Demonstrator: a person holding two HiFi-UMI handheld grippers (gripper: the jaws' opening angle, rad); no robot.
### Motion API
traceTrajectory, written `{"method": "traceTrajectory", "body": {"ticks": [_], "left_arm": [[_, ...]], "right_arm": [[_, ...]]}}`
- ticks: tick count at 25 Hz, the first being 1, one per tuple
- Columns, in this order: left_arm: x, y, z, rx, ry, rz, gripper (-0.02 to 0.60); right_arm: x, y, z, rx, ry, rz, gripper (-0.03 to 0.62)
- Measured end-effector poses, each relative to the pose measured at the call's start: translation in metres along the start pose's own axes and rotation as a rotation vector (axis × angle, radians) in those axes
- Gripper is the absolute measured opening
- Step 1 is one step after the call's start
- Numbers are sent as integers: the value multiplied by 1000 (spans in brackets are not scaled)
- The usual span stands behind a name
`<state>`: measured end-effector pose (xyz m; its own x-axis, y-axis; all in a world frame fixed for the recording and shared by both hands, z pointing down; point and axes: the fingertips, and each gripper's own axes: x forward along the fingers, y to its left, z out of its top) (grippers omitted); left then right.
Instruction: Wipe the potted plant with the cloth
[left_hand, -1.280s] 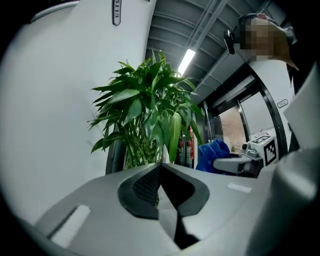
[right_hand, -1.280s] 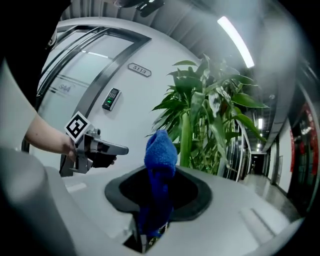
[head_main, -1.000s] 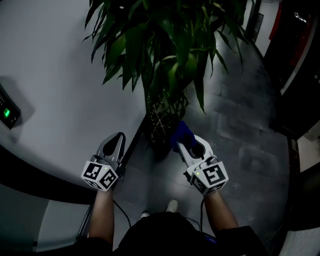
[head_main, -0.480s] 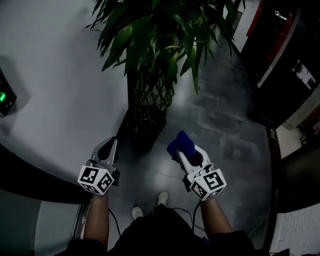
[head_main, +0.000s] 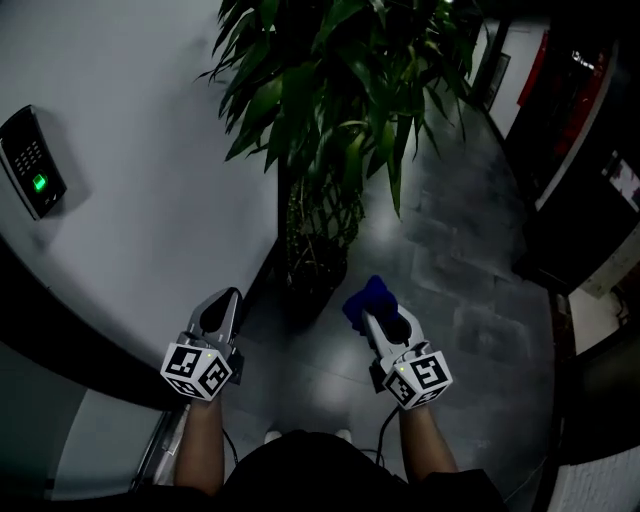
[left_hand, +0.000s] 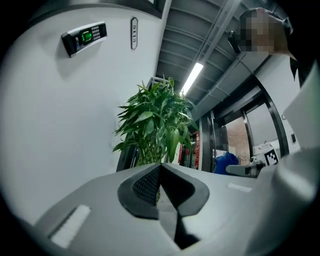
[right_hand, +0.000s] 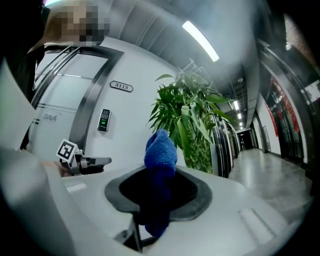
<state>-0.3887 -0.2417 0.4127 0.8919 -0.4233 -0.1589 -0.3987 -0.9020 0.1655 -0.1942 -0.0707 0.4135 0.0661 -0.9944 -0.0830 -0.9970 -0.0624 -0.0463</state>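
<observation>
A tall potted plant (head_main: 340, 110) with long green leaves stands on the grey floor beside a white wall; its dark pot (head_main: 312, 280) sits low between my grippers. The plant (left_hand: 155, 125) also shows ahead in the left gripper view, and the plant (right_hand: 192, 125) in the right gripper view. My right gripper (head_main: 372, 312) is shut on a blue cloth (head_main: 368, 298), which pokes up from the jaws as a bunched blue cloth (right_hand: 160, 150). My left gripper (head_main: 222, 303) is shut and empty, left of the pot. Both grippers are short of the leaves.
A keypad (head_main: 33, 177) with a green light hangs on the white wall (head_main: 150, 180) at left. A dark door frame (head_main: 250, 300) runs down beside the pot. A grey tiled corridor floor (head_main: 470, 260) stretches right, edged by dark glass fronts (head_main: 590, 150).
The view has swung: the plant now sits further right and higher. Both grippers stay low near the pot, the right one still holding the cloth.
</observation>
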Motion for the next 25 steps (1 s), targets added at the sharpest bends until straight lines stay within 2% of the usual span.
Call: {"method": "traceTrajectory", "body": {"ticks": [3,5,12,18,25], "left_arm": [[5,-10,2,81,-4,15,6],[8,-17,-1,97,-3,10,6],[12,-27,-17,68,21,12,6],[16,-25,-14,61,14,16,6],[16,-18,-18,43,9,41,6]], "right_arm": [[-3,-15,4,-11,-12,11,112],[-3,-28,5,1,-20,6,110],[1,-40,-4,-3,-17,16,110],[-2,-53,-7,12,10,-3,110],[-9,-61,-10,-32,31,-7,110]]}}
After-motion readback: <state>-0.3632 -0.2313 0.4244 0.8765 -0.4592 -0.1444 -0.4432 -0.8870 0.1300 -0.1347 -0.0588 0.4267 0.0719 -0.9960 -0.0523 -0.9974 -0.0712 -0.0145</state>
